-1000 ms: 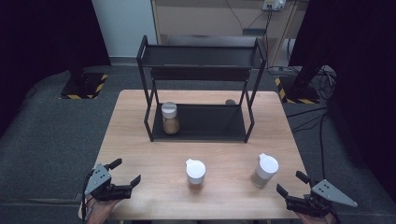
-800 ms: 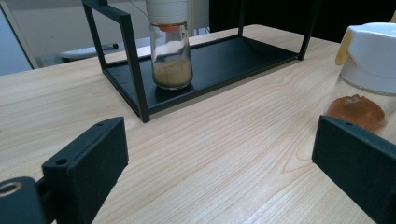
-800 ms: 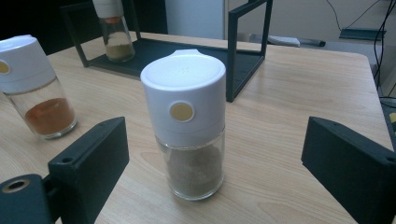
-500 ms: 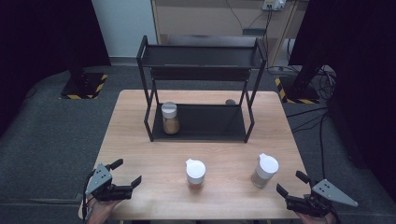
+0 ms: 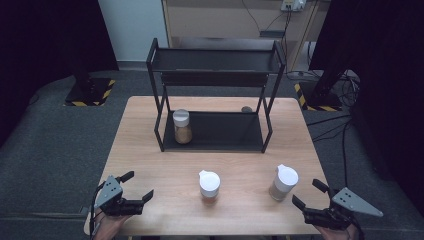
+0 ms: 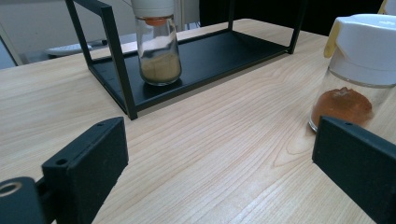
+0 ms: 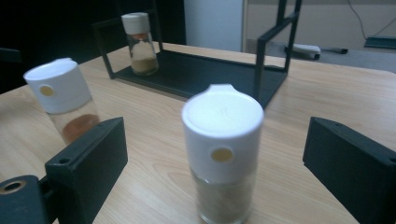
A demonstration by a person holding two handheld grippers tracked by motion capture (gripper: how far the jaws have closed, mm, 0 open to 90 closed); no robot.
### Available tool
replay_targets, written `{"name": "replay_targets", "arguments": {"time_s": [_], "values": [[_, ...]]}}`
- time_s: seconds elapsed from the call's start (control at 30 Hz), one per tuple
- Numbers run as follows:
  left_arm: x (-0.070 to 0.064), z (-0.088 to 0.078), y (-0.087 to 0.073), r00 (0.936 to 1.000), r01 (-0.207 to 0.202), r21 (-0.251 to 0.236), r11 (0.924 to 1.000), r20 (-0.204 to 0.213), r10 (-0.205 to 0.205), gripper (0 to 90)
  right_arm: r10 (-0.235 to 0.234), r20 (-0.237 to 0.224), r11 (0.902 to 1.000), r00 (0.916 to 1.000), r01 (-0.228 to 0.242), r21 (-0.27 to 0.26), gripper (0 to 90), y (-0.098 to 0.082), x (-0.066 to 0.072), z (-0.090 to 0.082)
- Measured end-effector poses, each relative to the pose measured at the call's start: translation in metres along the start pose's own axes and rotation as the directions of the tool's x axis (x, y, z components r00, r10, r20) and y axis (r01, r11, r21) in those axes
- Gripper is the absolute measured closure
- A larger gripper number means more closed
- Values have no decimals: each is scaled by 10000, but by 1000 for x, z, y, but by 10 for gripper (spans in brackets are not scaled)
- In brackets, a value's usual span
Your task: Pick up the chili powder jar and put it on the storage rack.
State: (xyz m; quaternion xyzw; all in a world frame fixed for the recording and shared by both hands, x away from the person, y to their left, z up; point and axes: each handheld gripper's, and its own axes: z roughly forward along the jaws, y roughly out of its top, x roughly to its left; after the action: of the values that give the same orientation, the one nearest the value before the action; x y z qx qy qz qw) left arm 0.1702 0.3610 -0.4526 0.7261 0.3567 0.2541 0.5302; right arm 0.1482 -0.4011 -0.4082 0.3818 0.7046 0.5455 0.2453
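Observation:
A black two-tier rack (image 5: 215,131) stands at the back of the wooden table (image 5: 150,160). On its lower shelf sits a jar of tan powder (image 5: 182,126) (image 6: 156,44) (image 7: 139,43). Two white-capped spice jars stand near the front: a middle one with reddish powder (image 5: 209,186) (image 6: 359,70) (image 7: 63,100) and a right one with brownish powder (image 5: 283,182) (image 7: 223,151). My left gripper (image 5: 136,186) (image 6: 219,172) is open at the front left. My right gripper (image 5: 310,194) (image 7: 215,172) is open just before the right jar, which stands between its jaws' line of sight.
Grey floor surrounds the table. Black stands with yellow-striped bases (image 5: 90,92) sit at the back left and back right. Cables (image 5: 340,130) trail on the floor to the right. A small dark object (image 5: 246,109) lies behind the rack.

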Motion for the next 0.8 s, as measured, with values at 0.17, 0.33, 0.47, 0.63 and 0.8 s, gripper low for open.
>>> {"name": "replay_targets", "arguments": {"time_s": [0.17,0.33,0.47,0.63,0.8], "values": [[1,0,0,10000,34,34,10000,11,-34,29,-281,-328,9993,9991,288,220,65,18,4,9],[1,0,0,10000,52,41,10000,6,-52,29,-355,-817,9990,9960,377,253,65,33,7,22],[1,0,0,10000,37,53,10000,-6,-37,29,-496,-1235,9980,9911,540,327,64,48,12,34],[1,0,0,10000,52,81,10000,3,-52,29,-762,-1622,9951,9838,854,504,64,64,21,51],[1,0,0,10000,89,81,9999,12,-89,29,-967,-2040,9927,9742,1091,506,65,76,30,67]]}}
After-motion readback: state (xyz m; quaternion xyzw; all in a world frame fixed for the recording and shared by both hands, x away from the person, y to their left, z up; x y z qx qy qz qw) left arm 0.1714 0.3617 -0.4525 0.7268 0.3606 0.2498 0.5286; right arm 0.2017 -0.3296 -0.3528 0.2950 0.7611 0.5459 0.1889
